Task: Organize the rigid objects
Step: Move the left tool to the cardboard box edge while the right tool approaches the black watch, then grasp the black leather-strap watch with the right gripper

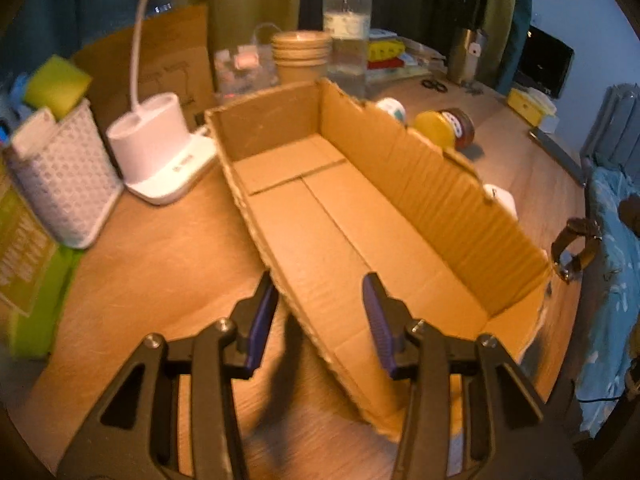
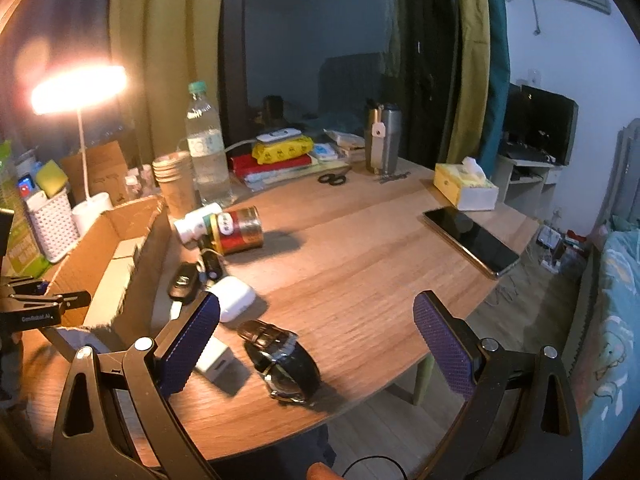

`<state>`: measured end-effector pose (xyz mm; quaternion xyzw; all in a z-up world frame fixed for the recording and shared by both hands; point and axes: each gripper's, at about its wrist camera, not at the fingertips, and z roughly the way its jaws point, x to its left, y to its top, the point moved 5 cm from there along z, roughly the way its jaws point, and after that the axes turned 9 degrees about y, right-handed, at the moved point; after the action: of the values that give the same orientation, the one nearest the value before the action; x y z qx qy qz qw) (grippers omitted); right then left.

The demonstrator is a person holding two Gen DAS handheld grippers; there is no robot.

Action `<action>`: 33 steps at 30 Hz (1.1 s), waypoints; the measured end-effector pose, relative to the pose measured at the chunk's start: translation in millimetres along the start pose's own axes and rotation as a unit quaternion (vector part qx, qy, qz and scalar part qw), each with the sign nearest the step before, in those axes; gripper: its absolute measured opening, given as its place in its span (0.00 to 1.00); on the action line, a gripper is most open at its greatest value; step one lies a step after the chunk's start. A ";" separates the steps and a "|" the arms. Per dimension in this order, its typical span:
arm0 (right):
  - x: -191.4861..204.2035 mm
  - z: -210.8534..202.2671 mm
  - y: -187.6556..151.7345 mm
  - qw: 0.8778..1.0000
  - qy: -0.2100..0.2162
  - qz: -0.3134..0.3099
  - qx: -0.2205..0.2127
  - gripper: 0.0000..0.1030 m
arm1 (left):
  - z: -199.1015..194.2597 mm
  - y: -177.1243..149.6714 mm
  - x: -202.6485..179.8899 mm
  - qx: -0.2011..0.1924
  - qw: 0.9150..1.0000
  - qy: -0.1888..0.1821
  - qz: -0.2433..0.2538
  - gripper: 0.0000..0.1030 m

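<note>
An open, empty cardboard box (image 1: 360,240) lies on the wooden table, also seen at the left in the right wrist view (image 2: 116,248). My left gripper (image 1: 318,280) straddles the box's near long wall with its jaws partly closed. The left pad touches the rim and the right pad hangs inside, apart from the wall. My right gripper (image 2: 316,300) stands open over a black wristwatch (image 2: 284,364). Beside the box lie a white earbud case (image 2: 234,298), a white charger cube (image 2: 218,364), a black car key (image 2: 184,282), a red tin (image 2: 240,230) and a white pill bottle (image 2: 196,220).
A lit desk lamp's base (image 1: 160,152) and a white mesh basket (image 1: 68,188) stand left of the box. Behind it are paper cups (image 1: 302,56) and a water bottle (image 1: 347,28). A phone (image 2: 472,242), a tissue box (image 2: 464,186) and a steel flask (image 2: 384,140) sit at the right.
</note>
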<state>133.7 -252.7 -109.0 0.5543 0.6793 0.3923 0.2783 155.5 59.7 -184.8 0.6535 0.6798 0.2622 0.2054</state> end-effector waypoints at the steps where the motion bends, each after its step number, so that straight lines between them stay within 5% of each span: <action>1: -1.4 4.1 -2.2 1.000 -0.002 0.001 0.005 0.96 | 3.6 -1.0 2.1 0.003 1.000 -0.004 -0.006 0.37; 7: 2.2 26.9 -14.6 0.999 -0.009 -0.002 0.038 0.96 | 8.0 -2.4 21.6 -0.014 1.000 -0.003 -0.019 0.23; 33: 18.6 75.5 -51.3 0.995 -0.028 -0.035 0.086 0.96 | 11.5 -12.9 31.6 -0.010 0.999 -0.024 -0.045 0.20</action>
<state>163.4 -221.7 -191.7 0.5632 0.7210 0.3068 0.2624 150.6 92.0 -199.8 0.6263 0.7006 0.2441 0.2394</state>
